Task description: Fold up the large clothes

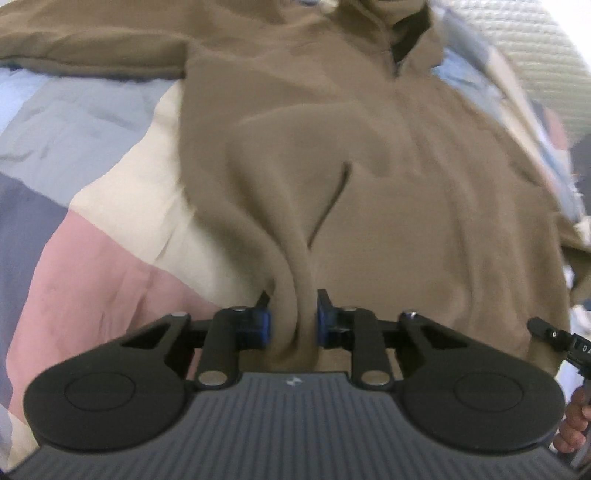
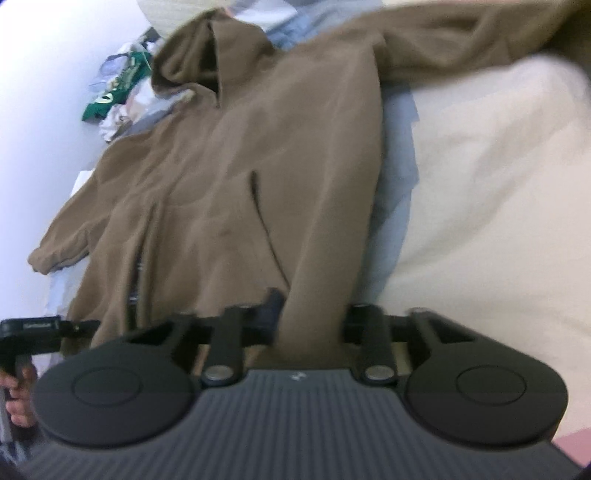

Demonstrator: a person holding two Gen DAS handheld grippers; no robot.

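Left wrist view first: the left gripper (image 1: 293, 314) has its blue pads pressed onto a bunched ridge of the brown hoodie (image 1: 332, 155) at the hem edge nearest the camera, so the tongs are pinching fabric, not spread. The garment lies front up on a patchwork bedspread (image 1: 92, 192) of pink, cream, grey and pale blue panels, its zip collar (image 1: 400, 51) far from the camera and one sleeve (image 1: 85, 40) stretched out toward the upper left. A slanted pocket slit (image 1: 328, 206) shows on the front panel. At the right edge a part of the other gripper and some fingers of the person's hand (image 1: 574, 421) come into sight. Right wrist view: the right gripper (image 2: 308, 321) is likewise clamped on the hem, a thick fold of brown cloth rising out from between its jaws; the right finger is mostly hidden by that cloth. From here the hoodie spreads away over the bed, with its hood (image 2: 207, 55) at the top, one sleeve (image 2: 461, 33) running off to the upper right and the other cuff (image 2: 48, 254) lying at the left. Some crumpled clothes (image 2: 118, 88) sit beyond it by the wall. My reading is that the folding has barely begun: both hem corners are taken up, but the body is still flat and unfolded, sleeves still out, so every fold remains to be made.
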